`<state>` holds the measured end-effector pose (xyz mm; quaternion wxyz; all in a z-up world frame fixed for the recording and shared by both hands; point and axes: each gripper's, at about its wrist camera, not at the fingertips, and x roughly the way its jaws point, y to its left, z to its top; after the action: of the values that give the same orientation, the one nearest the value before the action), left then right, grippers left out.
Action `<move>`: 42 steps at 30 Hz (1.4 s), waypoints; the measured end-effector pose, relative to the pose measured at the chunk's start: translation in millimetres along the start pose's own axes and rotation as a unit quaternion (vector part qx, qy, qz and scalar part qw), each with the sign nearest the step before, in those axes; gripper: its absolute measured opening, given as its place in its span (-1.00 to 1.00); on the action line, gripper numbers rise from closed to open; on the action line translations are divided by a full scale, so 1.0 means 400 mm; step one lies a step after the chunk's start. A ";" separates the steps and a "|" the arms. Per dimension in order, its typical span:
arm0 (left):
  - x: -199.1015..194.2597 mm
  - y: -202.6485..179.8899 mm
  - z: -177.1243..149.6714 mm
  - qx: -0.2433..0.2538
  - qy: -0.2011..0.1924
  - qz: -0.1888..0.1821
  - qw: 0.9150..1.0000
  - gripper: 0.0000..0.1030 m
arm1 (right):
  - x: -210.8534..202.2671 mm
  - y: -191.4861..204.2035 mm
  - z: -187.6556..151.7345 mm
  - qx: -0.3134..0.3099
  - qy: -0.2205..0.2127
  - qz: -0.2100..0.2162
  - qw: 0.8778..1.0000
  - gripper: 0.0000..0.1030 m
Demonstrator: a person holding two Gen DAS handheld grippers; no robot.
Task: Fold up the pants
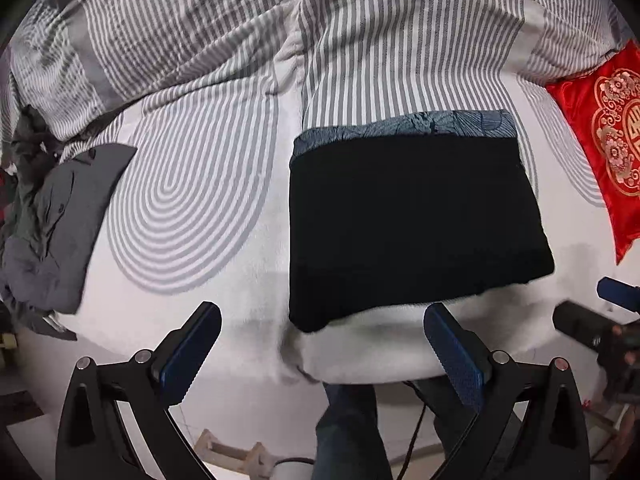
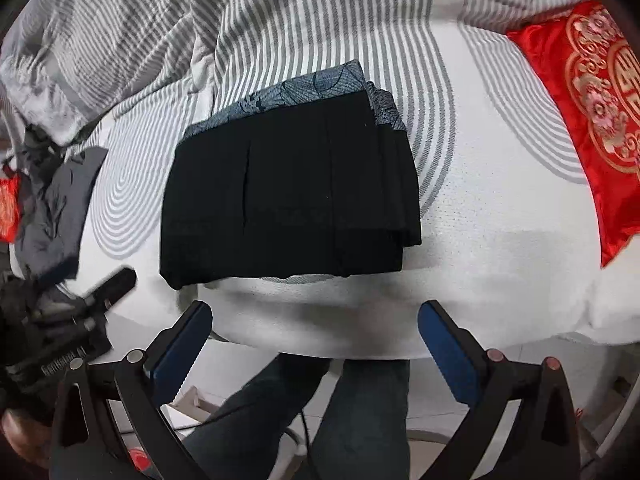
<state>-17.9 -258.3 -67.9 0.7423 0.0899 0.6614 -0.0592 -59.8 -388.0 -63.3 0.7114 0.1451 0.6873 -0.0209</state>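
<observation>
The black pants point(image 1: 412, 224) lie folded into a compact rectangle on the bed, on top of a blue patterned folded cloth point(image 1: 404, 126). They also show in the right wrist view point(image 2: 288, 196), with the blue cloth point(image 2: 288, 88) showing behind them. My left gripper point(image 1: 324, 320) is open and empty, held above the bed's near edge, just short of the pants. My right gripper point(image 2: 316, 316) is open and empty, also back from the pants at the bed edge. Each gripper shows at the other's view edge.
The bed has a white and grey striped sheet point(image 1: 188, 200) and a rumpled striped duvet point(image 1: 200, 28) at the back. A pile of grey clothes point(image 1: 48, 224) lies at the left. A red embroidered pillow point(image 2: 588, 112) lies at the right. My legs in jeans point(image 2: 320, 412) stand below the bed edge.
</observation>
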 end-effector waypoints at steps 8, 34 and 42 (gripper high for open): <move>-0.021 -0.004 -0.024 0.012 0.005 -0.006 1.000 0.97 | -0.049 0.031 -0.022 0.013 -0.019 -0.009 1.000 1.00; -0.078 -0.024 -0.047 0.022 -0.011 -0.017 1.000 0.97 | -0.086 0.068 -0.039 -0.011 -0.027 -0.031 0.999 1.00; -0.082 -0.037 -0.043 0.027 -0.013 -0.017 0.999 0.97 | -0.091 0.064 -0.035 -0.009 -0.028 -0.032 0.999 1.00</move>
<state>-41.3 -270.1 -38.0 0.7469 0.0981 0.6513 -0.0911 -69.5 -366.4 -23.0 0.7308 0.1158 0.6714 -0.0418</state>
